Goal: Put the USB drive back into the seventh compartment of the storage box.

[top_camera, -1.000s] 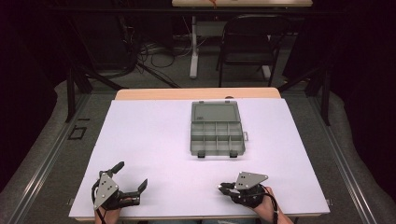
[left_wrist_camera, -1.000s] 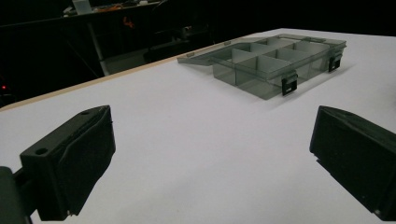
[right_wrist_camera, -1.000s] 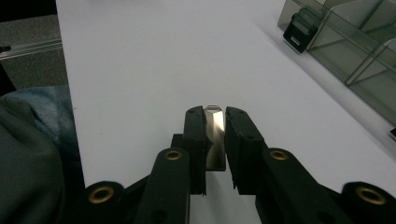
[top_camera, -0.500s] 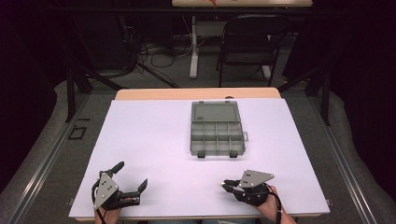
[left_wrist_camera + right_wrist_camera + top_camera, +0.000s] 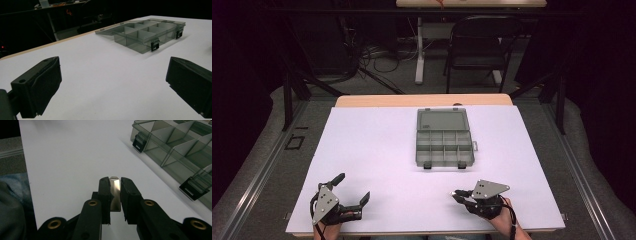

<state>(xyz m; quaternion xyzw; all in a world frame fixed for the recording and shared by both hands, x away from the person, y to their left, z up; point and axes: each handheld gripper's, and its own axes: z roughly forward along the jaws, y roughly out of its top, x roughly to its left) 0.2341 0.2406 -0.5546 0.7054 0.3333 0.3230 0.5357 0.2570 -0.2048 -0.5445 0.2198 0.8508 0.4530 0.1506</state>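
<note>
A small shiny metal plate [image 5: 115, 192] sits pinched between the jaws of the right gripper [image 5: 115, 182], which clenches it low over the table's white sheet [image 5: 377, 150] at about five o'clock from the sheet's middle. The open grey compartment box [image 5: 444, 145] lies near one o'clock from the middle, lid folded back flat; its visible compartments look empty, so judging from this, the plate is picked up but nothing is placed yet. The carry to the box and the drop remain. The left gripper [image 5: 352, 187], at seven o'clock, stands spread wide and grasps nothing.
</note>
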